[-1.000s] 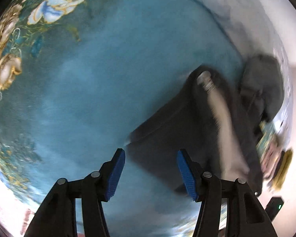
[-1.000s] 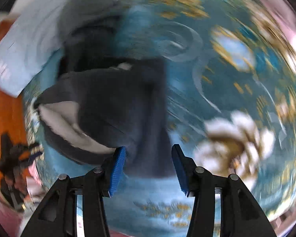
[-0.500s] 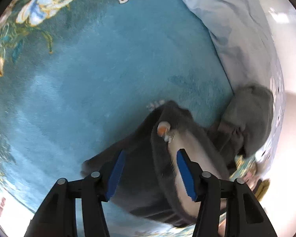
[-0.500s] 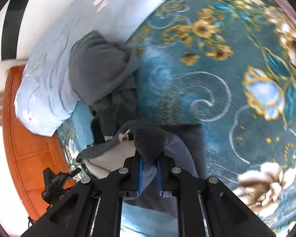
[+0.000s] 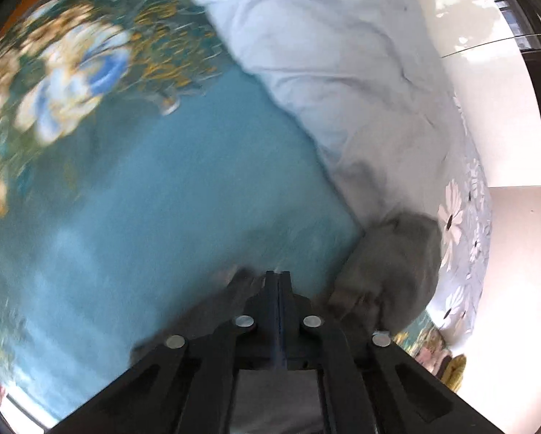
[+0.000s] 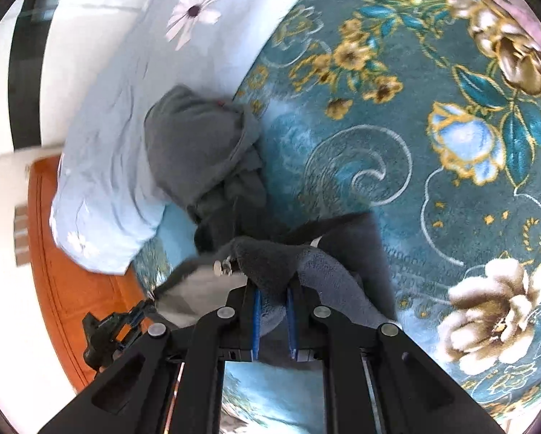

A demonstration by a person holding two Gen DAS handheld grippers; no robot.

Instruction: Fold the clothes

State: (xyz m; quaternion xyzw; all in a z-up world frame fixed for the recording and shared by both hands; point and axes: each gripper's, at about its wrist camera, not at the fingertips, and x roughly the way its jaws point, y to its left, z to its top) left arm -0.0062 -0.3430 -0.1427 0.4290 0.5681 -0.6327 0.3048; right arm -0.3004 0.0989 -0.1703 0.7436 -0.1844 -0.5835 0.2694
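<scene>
Because you want the trousers [image 6: 346,253] lifted off the carpet [image 6: 451,144], your right gripper [image 6: 273,320] pinches the waistband at six o'clock; your left gripper [image 5: 278,282] is pressed together, grip unclear.

The dark grey garment [image 6: 270,256] looks like thick fuzzy fleece with a paler smooth lining and a shiny metal snap [image 6: 221,267]. Carpet [image 6: 433,144] is short plush pile. Pale blue duvet [image 5: 342,54] is smooth, wrinkly cotton-ish cloth. At lower left of the right view, glossy orange wood [image 6: 57,253].
</scene>
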